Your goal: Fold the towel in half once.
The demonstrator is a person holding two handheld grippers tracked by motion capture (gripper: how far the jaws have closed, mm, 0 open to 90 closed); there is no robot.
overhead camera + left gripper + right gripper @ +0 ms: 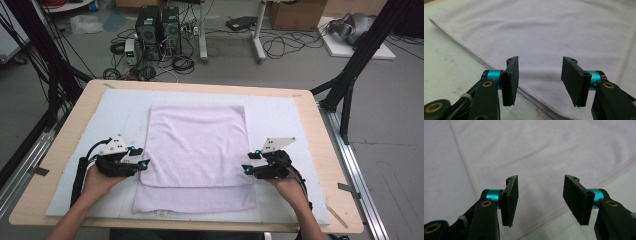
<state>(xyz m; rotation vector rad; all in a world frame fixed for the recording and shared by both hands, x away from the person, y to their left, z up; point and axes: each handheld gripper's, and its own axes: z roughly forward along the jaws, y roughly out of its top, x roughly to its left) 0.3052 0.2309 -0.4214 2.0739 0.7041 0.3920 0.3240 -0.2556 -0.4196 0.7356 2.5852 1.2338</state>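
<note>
Folded lilac towel [197, 150] flat on table mat [280, 110]. Left gripper [140, 157] at towel's left edge, right gripper [248, 162] at right edge; both jaws apart, gripping nothing.

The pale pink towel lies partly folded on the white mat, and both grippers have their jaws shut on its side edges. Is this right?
Not quite. Both gripper views show the left gripper and right gripper with jaws open, nothing clamped. The pale pink towel does lie partly folded on the white mat.
</note>
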